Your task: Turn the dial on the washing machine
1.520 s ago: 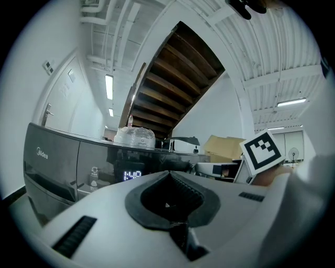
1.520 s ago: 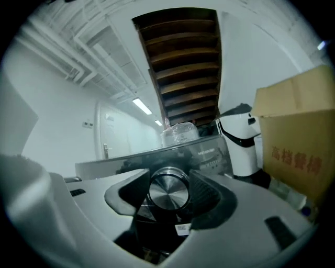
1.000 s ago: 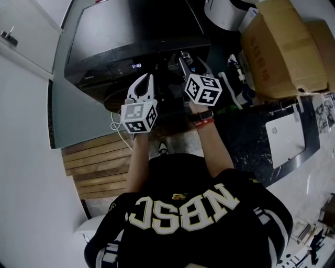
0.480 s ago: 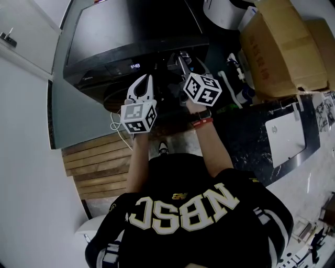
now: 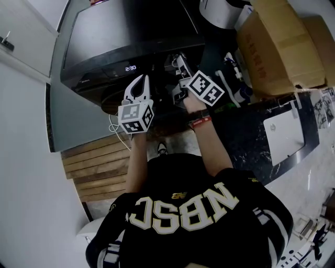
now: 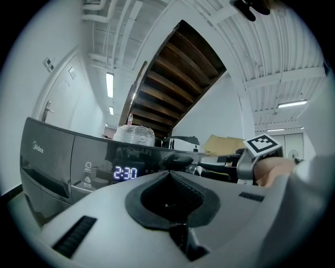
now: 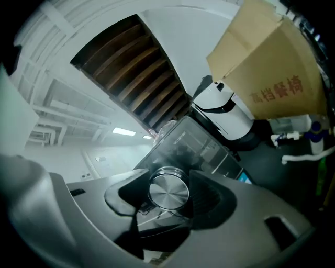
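The dark grey washing machine [image 5: 120, 39] stands ahead of me, its display [image 5: 131, 68] reading 2:30. My right gripper [image 5: 179, 64] is at the control panel, tilted, and hides the dial in the head view. In the right gripper view the round silver dial [image 7: 168, 192] sits between the jaws, and the right gripper [image 7: 167, 180] is shut on it. My left gripper [image 5: 138, 84] hovers left of it before the panel, shut and empty. In the left gripper view its jaws meet, the left gripper [image 6: 170, 175] facing the display [image 6: 125, 173], apart from the panel.
A large cardboard box [image 5: 280, 47] and a white appliance [image 5: 220, 10] stand right of the machine. Spray bottles [image 5: 238, 78] sit beside the dark counter [image 5: 251, 141], which carries a white device [image 5: 285, 136]. Wooden slats [image 5: 97, 162] lie below the machine, with a white door [image 5: 21, 36] at the left.
The right gripper has rolled on the dial, its marker cube tilting and rising slightly. The display changed from about 1:48 to 2:30. The left gripper stayed nearly still.
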`<action>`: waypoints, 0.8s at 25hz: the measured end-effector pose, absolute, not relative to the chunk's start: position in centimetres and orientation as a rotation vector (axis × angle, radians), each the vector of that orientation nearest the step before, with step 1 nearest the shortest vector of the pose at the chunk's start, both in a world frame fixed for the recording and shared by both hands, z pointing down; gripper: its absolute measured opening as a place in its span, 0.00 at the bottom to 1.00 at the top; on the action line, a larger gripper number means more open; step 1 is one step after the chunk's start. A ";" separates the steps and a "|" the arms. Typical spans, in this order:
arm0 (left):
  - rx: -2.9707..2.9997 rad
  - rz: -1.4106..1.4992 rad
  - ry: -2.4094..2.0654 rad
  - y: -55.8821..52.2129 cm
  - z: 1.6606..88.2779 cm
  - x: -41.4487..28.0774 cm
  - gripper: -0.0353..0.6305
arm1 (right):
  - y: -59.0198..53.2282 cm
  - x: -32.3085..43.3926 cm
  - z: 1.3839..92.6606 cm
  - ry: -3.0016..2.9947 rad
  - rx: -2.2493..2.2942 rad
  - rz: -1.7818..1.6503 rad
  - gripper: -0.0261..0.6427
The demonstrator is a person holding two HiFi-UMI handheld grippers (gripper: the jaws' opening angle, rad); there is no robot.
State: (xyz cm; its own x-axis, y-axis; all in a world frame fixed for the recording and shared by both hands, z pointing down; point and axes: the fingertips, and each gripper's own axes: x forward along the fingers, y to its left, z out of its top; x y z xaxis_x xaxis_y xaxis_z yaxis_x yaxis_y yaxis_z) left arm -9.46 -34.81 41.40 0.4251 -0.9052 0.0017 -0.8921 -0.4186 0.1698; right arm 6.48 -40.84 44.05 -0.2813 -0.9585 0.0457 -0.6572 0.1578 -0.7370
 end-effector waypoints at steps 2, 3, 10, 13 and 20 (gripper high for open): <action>2.531 -0.135 -1.599 -34.9 41.4 -9.2 0.07 | -40.9 6.3 44.0 2.033 -1.553 -0.894 0.40; 2.533 -0.134 -1.596 -34.9 41.4 -9.1 0.07 | -40.9 6.3 43.9 2.040 -1.559 -0.885 0.40; 2.538 -0.128 -1.588 -34.8 41.6 -8.9 0.07 | -40.9 6.4 44.1 2.023 -1.537 -0.906 0.40; 2.533 -0.132 -1.591 -34.8 41.6 -9.1 0.07 | -40.9 6.7 44.3 1.945 -1.471 -0.975 0.40; 2.531 -0.135 -1.588 -34.8 41.6 -9.0 0.07 | -40.9 7.1 44.9 1.765 -1.365 -1.099 0.40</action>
State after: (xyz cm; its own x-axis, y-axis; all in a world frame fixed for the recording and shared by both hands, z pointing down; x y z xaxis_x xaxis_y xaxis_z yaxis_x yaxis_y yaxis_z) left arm -9.00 -34.78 41.57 0.4352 -0.9003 0.0040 -0.8868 -0.4279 0.1747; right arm 7.14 -40.91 44.91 -0.2532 -0.9674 0.0034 -0.4297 0.1093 -0.8963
